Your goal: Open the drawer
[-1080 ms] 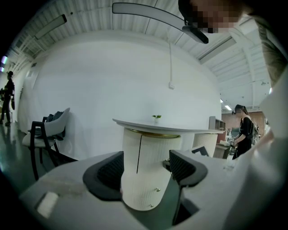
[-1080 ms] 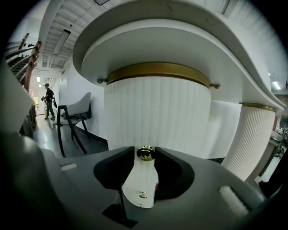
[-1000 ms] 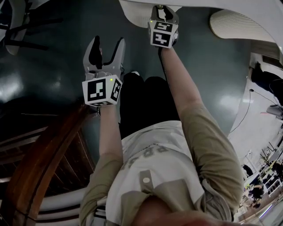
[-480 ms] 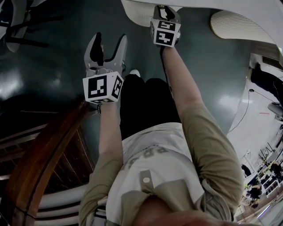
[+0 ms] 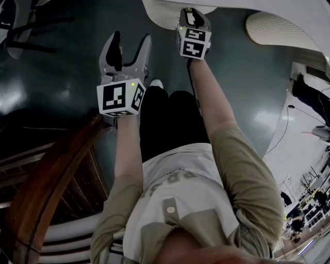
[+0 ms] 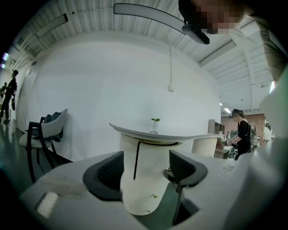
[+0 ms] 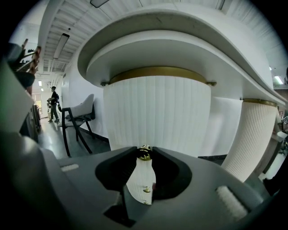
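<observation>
Jaws of the right gripper [image 7: 144, 158] clenched on a brass knob [image 7: 144, 152], curved tabletop [image 7: 189, 40] seen overhead, ribbed white drawer pedestal [image 7: 180, 112] set beneath it straight ahead, left gripper [image 6: 148, 168] held apart, jaws spread and empty, two smaller knobs [image 7: 146, 190] seen lower down.

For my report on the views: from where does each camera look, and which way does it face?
Head view: on the person's head, facing steeply down; torso, forearms, left hand-held gripper, right hand-held gripper show.
Left gripper view: rides that hand-held gripper, faces the white ribbed cabinet; open jaws show.
Right gripper view: rides that hand-held gripper, close to the cabinet; jaws grip its brass knob.
Shared: both gripper views show the cabinet.
</observation>
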### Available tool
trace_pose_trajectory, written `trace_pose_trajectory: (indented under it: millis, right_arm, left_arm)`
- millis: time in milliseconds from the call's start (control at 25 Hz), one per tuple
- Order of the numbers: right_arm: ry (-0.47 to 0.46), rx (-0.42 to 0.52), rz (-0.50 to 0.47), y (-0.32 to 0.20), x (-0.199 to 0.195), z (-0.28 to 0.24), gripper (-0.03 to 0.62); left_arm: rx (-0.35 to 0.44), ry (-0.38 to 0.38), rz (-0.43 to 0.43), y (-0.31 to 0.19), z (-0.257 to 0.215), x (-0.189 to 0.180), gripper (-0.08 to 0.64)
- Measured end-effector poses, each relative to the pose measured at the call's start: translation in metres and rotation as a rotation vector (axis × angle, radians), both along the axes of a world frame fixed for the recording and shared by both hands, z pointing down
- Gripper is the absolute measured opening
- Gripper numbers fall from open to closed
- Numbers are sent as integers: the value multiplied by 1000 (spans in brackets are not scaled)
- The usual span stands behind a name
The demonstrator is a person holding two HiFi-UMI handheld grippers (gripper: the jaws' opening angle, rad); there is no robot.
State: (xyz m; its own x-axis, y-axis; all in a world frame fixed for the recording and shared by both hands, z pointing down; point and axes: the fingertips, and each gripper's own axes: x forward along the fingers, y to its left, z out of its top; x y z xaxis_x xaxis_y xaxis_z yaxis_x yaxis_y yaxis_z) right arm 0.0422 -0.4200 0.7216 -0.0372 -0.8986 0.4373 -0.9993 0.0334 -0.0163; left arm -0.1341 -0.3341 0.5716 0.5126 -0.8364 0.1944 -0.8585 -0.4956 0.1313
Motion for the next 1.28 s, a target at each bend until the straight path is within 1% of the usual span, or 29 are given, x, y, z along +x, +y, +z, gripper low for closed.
trace_pose_trajectory:
  millis: [200, 320, 440, 600, 760, 880, 1080, 1280]
  right_arm:
    - [8, 15, -16, 15, -3, -2, 110]
    - [17, 9, -25, 26, -4, -1, 110]
    - [-5, -7, -23, 36, -7, -1, 110]
    - [-2, -33, -50, 49, -7, 2, 109]
    - [1, -38, -77, 60, -8, 3, 109]
    - [1, -54, -82, 69, -9, 5, 107]
    - [-8, -55, -95, 82, -13, 3, 107]
    - [-12, -62, -96, 90, -14, 1, 107]
  left_arm:
    - [17, 5, 12, -2, -9, 5, 321]
    - [22, 20, 14, -1, -15, 6, 321]
    - [26, 19, 21, 1, -19, 6, 320]
    - [15, 35, 9, 5, -21, 8, 319]
    - [2, 28, 12, 12, -25, 12, 321]
    - [-4, 30, 8, 17, -30, 12, 321]
    - [-19, 34, -5, 25, -33, 14, 321]
    - [-28, 23, -20, 30, -35, 15, 319]
